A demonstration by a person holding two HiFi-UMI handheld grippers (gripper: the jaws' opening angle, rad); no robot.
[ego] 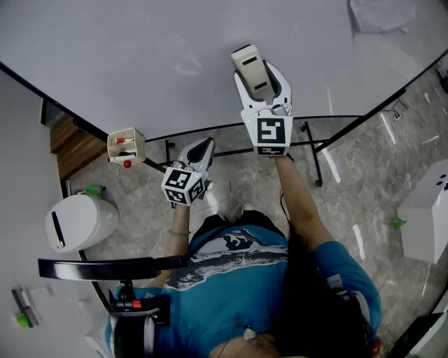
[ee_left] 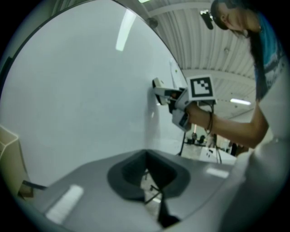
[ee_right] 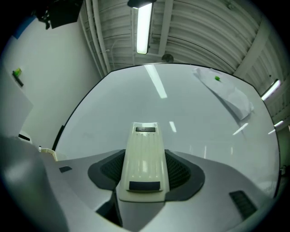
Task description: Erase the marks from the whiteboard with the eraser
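Note:
The whiteboard [ego: 140,63] fills the upper head view; its surface looks plain white with no clear marks in any view. My right gripper [ego: 260,78] is shut on a cream eraser [ego: 253,68], held up against the board [ee_right: 181,108]. The eraser [ee_right: 144,158] sticks out forward between the jaws in the right gripper view. My left gripper [ego: 201,150] hangs lower, near the board's bottom edge, with its jaws closed together and nothing between them [ee_left: 152,183]. The left gripper view also catches the right gripper [ee_left: 170,96] touching the board [ee_left: 81,90].
A small cream marker tray [ego: 126,144] with red-capped markers hangs on the board's lower edge at left. A paper sheet [ego: 381,14] is stuck to the board's upper right. A white bin [ego: 80,221] stands at left, the black board stand legs [ego: 311,150] below, and a white box [ego: 428,210] on the floor at right.

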